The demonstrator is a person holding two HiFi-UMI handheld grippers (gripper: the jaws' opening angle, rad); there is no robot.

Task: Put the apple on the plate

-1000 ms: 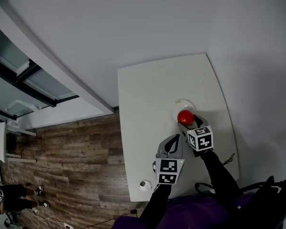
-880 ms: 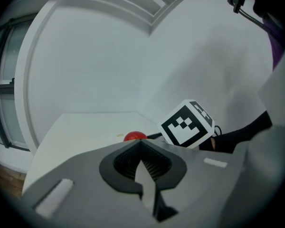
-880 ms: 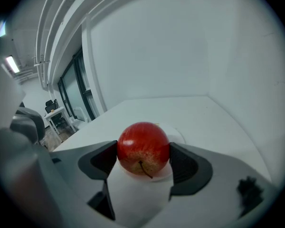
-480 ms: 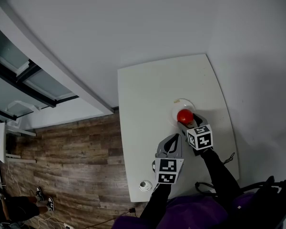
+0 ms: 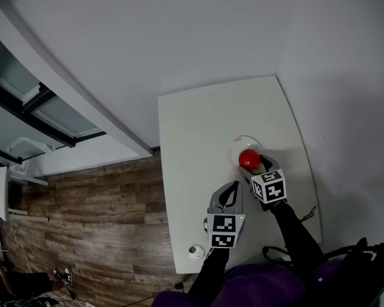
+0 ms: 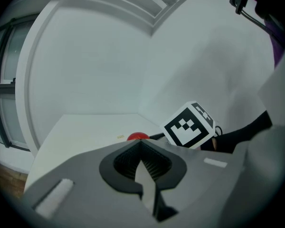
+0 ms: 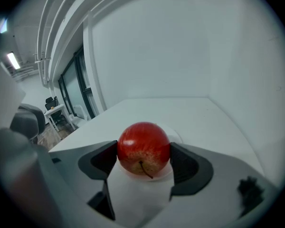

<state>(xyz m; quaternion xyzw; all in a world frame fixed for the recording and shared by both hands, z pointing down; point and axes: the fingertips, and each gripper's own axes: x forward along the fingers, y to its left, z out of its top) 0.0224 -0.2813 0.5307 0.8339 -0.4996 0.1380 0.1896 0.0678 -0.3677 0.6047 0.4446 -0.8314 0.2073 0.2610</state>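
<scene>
The red apple (image 5: 248, 158) hangs over the near edge of the small white plate (image 5: 240, 142) on the white table (image 5: 198, 126). My right gripper (image 5: 255, 165) is shut on it. In the right gripper view both dark pads press the sides of the apple (image 7: 143, 147), stem toward the camera, with the plate (image 7: 176, 136) just below and behind it. My left gripper (image 5: 231, 188) hovers to the left and nearer, shut with nothing in it. In the left gripper view the pads of that gripper (image 6: 142, 148) meet, and the top of the apple (image 6: 137, 137) shows beyond them.
A small round white object (image 5: 194, 251) sits near the table's front left corner. A thin dark cable (image 5: 307, 214) lies by the right edge. White walls stand behind and to the right of the table; wooden floor (image 5: 102, 216) lies to its left.
The grippers and the apple stay where they were. A person standing on the floor at far lower left has moved almost out of view.
</scene>
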